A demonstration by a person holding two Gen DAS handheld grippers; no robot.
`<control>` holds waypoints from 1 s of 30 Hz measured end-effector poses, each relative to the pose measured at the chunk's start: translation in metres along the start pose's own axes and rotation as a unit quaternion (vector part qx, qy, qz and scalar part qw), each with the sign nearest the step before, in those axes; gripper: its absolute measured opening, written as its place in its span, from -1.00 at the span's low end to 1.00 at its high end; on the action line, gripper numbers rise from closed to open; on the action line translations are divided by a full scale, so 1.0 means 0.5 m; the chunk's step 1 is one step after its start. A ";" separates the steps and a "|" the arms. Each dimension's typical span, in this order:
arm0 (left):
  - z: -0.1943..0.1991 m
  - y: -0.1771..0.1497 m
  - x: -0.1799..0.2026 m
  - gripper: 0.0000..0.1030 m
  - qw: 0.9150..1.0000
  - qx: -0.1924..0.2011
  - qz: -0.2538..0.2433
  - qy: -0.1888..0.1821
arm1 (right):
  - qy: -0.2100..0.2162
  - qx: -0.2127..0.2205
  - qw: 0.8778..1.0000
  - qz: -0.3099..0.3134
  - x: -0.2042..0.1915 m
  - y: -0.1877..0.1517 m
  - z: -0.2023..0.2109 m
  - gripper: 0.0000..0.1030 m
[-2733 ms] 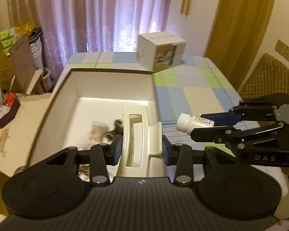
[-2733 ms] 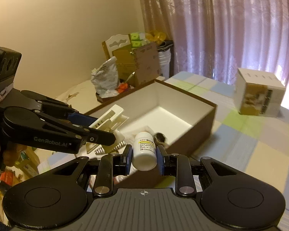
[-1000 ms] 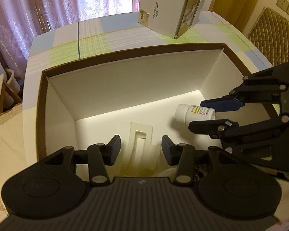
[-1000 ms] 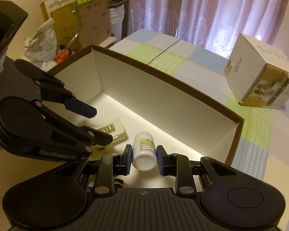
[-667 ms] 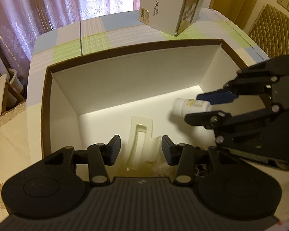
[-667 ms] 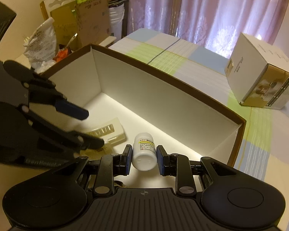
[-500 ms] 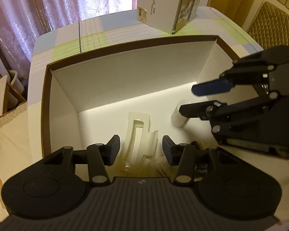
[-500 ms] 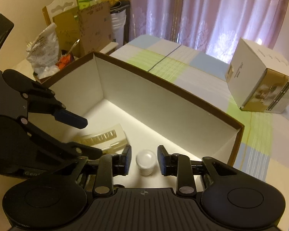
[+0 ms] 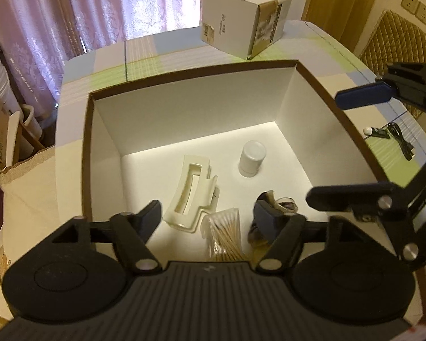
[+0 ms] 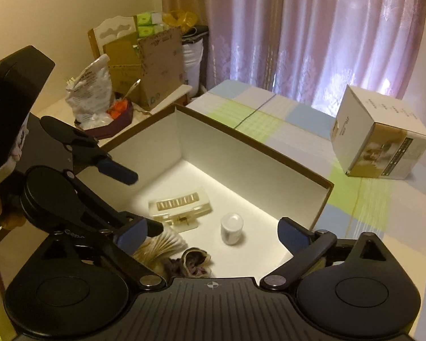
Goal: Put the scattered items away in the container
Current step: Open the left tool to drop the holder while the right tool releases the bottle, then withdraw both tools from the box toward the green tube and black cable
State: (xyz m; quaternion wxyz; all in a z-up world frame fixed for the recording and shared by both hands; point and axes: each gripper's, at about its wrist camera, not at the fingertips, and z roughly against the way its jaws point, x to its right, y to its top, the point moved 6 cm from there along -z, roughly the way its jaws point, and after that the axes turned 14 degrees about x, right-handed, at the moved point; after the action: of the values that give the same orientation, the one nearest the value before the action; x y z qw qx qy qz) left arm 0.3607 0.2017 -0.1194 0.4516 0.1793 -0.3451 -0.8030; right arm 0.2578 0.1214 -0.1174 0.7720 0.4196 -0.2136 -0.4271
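We held both grippers above the box, left gripper spread wide and empty, right gripper also released, white bottle standing upright on the box floor beside the cream clip.

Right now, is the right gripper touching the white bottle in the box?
Apart. In the right wrist view the right gripper is wide open above the box, and the white bottle stands alone on the box floor, clear of both fingers.
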 end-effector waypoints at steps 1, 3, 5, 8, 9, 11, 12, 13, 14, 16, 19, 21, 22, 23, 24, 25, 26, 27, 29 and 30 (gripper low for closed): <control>0.009 0.001 0.001 0.57 1.000 0.002 0.002 0.004 | 0.002 0.003 1.000 -0.002 -0.003 0.000 0.008 0.90; 0.028 0.001 0.004 0.64 1.000 0.005 0.005 0.012 | 0.004 0.009 1.000 -0.007 -0.005 0.003 0.023 0.95; 0.043 0.000 0.006 0.66 1.000 0.008 0.010 0.017 | 0.005 0.012 1.000 -0.009 -0.007 0.003 0.040 0.96; 0.067 -0.003 0.008 0.75 0.999 0.010 0.020 0.026 | 0.007 0.013 1.000 -0.016 -0.013 0.004 0.061 0.96; 0.076 -0.005 0.010 0.75 0.999 0.010 0.022 0.029 | 0.006 0.013 1.000 -0.018 -0.015 0.003 0.068 0.96; 0.093 -0.008 0.013 0.77 0.999 0.012 0.025 0.035 | 0.004 0.014 1.000 -0.020 -0.020 0.000 0.081 0.96; 0.102 -0.010 0.015 0.79 0.999 0.014 0.027 0.037 | 0.002 0.014 1.000 -0.020 -0.023 -0.003 0.088 0.96; 0.111 -0.013 0.016 0.80 0.999 0.015 0.030 0.039 | 0.000 0.014 1.000 -0.020 -0.025 -0.005 0.094 0.96; 0.120 -0.015 0.018 0.81 0.999 0.017 0.032 0.041 | -0.001 0.014 1.000 -0.019 -0.028 -0.008 0.100 0.96; 0.137 -0.019 0.022 0.82 0.998 0.020 0.037 0.047 | -0.005 0.014 1.000 -0.018 -0.032 -0.012 0.110 0.96; 0.162 -0.026 0.027 0.83 0.997 0.025 0.044 0.053 | -0.012 0.011 1.000 -0.015 -0.040 -0.019 0.124 0.96; 0.177 -0.030 0.030 0.84 0.997 0.028 0.047 0.056 | -0.014 0.011 1.000 -0.013 -0.045 -0.022 0.133 0.96; 0.184 -0.032 0.032 0.85 0.997 0.030 0.049 0.058 | -0.015 0.012 1.000 -0.012 -0.048 -0.023 0.137 0.96; 0.190 -0.034 0.033 0.86 0.996 0.031 0.050 0.060 | -0.016 0.012 1.000 -0.011 -0.050 -0.025 0.141 0.96; 0.198 -0.036 0.036 0.86 0.996 0.032 0.051 0.063 | -0.017 0.012 1.000 -0.010 -0.052 -0.025 0.144 0.96; 0.203 -0.038 0.038 0.87 0.996 0.033 0.052 0.064 | -0.017 0.012 1.000 -0.010 -0.054 -0.027 0.148 0.96; 0.209 -0.041 0.041 0.87 0.996 0.034 0.053 0.067 | -0.018 0.013 1.000 -0.009 -0.055 -0.028 0.151 0.96; 0.214 -0.044 0.045 0.88 0.996 0.035 0.053 0.069 | -0.018 0.013 1.000 -0.009 -0.057 -0.029 0.155 0.96; 0.224 -0.050 0.051 0.90 0.995 0.036 0.054 0.071 | -0.017 0.011 1.000 -0.008 -0.062 -0.033 0.163 0.96; 0.230 -0.053 0.054 0.92 0.995 0.037 0.054 0.071 | -0.016 0.011 1.000 -0.007 -0.064 -0.035 0.166 0.96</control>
State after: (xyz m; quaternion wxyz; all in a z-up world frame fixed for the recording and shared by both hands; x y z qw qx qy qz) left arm 0.2615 0.2332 -0.0573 0.5112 0.2336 -0.3504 -0.7492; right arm 0.1746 0.1047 -0.0847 0.7609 0.4227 -0.2271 -0.4368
